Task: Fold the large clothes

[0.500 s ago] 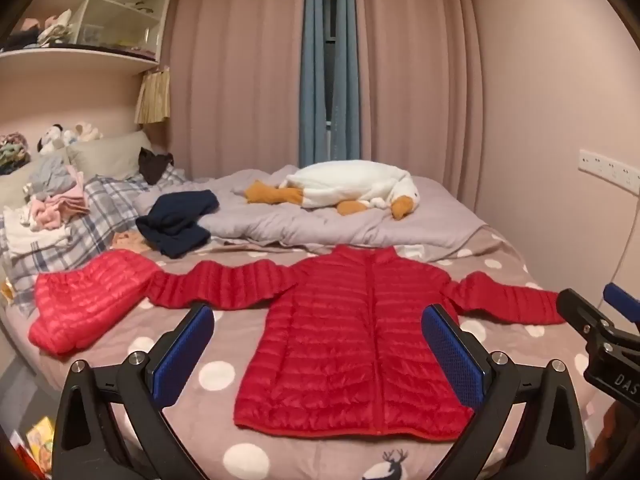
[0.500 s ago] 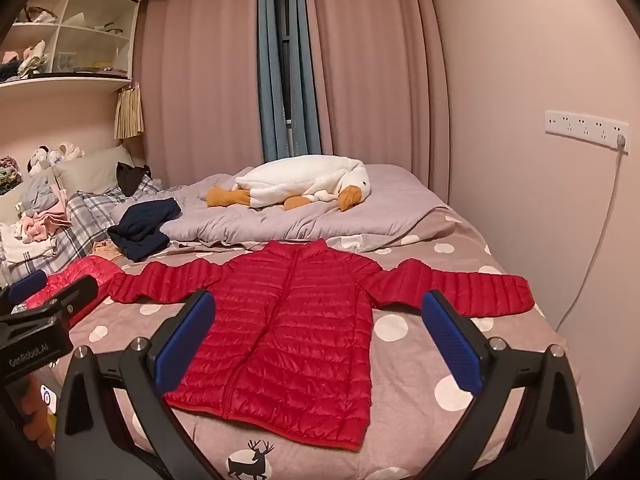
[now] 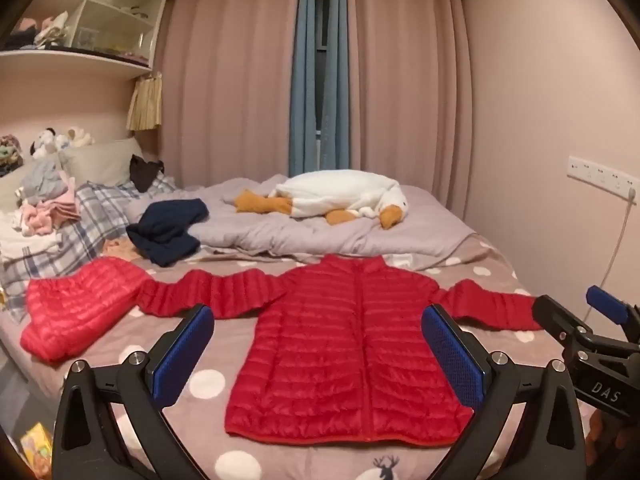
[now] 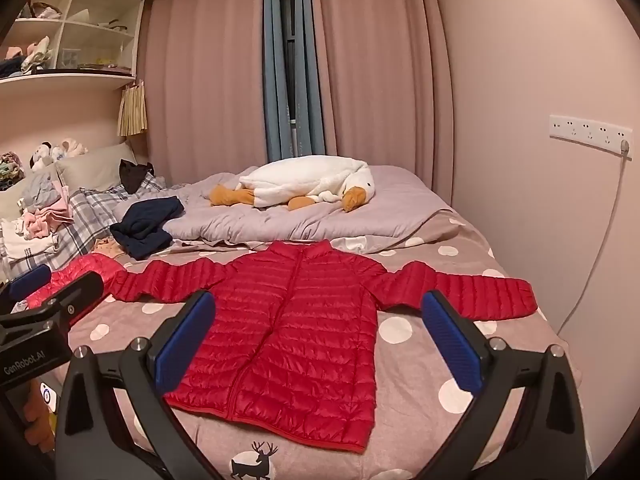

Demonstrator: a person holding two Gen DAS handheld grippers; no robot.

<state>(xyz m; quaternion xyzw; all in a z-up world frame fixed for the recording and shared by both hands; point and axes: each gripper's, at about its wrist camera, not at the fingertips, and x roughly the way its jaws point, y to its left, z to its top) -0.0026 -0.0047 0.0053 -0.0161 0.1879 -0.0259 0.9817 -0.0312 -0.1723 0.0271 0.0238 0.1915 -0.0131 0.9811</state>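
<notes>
Pink curtains point(image 3: 240, 80) hang behind a bed point(image 3: 168, 336) covered with a dotted brown blanket point(image 4: 420, 360), and a blue drape point(image 3: 320, 80) shows in the gap between them. On the blanket lies a red jacket point(image 3: 352, 352), front up and zipped, collar toward the curtains, hem toward the cameras. Both sleeves are spread out sideways, flat on the blanket. Beside the end of one sleeve lies a second red garment point(image 3: 80, 308), bunched, its edge touching or overlapping the cuff; which one cannot be told.

Farther back a grey duvet point(image 3: 360, 232) is heaped across the bed, with a plush goose point(image 3: 340, 196) lying on it. A navy garment point(image 3: 168, 228) sits at the duvet's edge, near the jacket's sleeve. A plaid sheet point(image 3: 92, 216) and a pile of pale clothes point(image 3: 44, 208) lie toward the pillow point(image 3: 104, 160). Shelves point(image 3: 80, 20) are fixed high on the wall.

The left gripper point(image 3: 320, 356) hovers above the near edge of the bed, its jaws wide apart with nothing between them, framing the jacket's body. The right gripper point(image 4: 320, 344) hovers likewise with jaws wide apart and empty, its view shifted toward the wall with the socket strip point(image 4: 588, 128). Neither touches the jacket.
</notes>
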